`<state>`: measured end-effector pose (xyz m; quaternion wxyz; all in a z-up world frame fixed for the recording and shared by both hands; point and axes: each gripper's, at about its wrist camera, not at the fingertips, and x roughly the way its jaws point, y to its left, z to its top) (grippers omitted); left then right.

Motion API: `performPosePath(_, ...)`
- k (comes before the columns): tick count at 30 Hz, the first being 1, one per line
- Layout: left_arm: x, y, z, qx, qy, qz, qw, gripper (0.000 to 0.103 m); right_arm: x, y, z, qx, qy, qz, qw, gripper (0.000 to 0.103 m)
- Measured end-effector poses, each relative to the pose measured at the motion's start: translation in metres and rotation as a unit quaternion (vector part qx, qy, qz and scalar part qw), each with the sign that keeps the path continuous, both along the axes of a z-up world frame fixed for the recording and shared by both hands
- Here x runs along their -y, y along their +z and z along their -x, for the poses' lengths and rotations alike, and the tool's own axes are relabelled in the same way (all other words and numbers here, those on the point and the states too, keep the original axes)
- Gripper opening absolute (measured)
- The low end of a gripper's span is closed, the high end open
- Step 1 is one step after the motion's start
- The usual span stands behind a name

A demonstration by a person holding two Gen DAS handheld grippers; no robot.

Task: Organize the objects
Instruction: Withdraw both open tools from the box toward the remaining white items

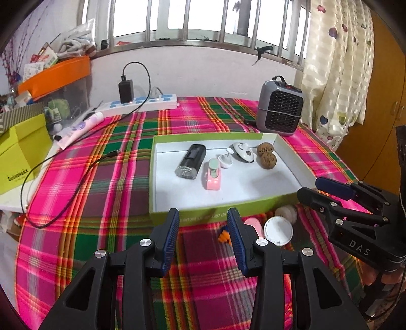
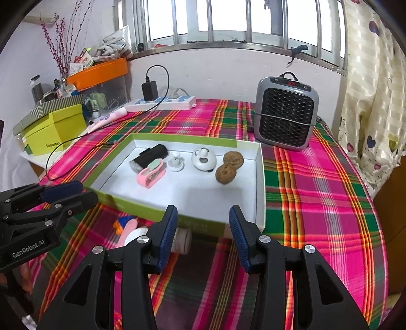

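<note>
Room: a barred window (image 1: 203, 22) above a pale wall, a patterned curtain (image 1: 337, 76) at the right.
Surface: a table under a pink, green and red plaid cloth (image 1: 114, 165).
Tray: a shallow green box with a white floor (image 1: 228, 187) lies in the middle of the cloth, open side up.
In the tray, far half: a black cylinder-shaped light (image 1: 190, 161), a pink gadget (image 1: 212, 175) just beside it, a small white knob (image 1: 225, 159), a white round gadget (image 1: 243, 151), and two walnuts (image 1: 266, 154) touching each other, roughly in a row.
Outside the tray: just before its near wall lie a white round lid (image 1: 277, 231), a white jar (image 1: 286, 213), a pink piece (image 1: 253, 224) and a small orange and blue thing (image 1: 224, 236), close together on the cloth.
Left claw (image 1: 203, 228): spread, nothing between its blue pads, held over the cloth just short of the tray's near wall.
Right claw (image 2: 203, 226): spread, empty, over the near right corner of the tray; in the left view it shows at the right edge (image 1: 319, 189).
Background things: a grey heater (image 1: 280, 106) behind the tray, a white power strip (image 1: 142, 102) with a black charger (image 1: 126, 91) and cable, a green box (image 1: 20, 149) and an orange bin (image 1: 55, 76) at the left.
</note>
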<state>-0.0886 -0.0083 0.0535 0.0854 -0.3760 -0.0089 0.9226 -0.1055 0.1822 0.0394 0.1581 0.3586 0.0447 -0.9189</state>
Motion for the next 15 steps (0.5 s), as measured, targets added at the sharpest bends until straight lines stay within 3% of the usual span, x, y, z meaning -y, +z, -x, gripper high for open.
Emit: performPosePath(15,0.017,-0.012,-0.021,0.013,-0.009,-0.019,0.9997,0.038,-0.001,-0.013,-0.025,0.012,-0.008,0.002,1.000,0.044)
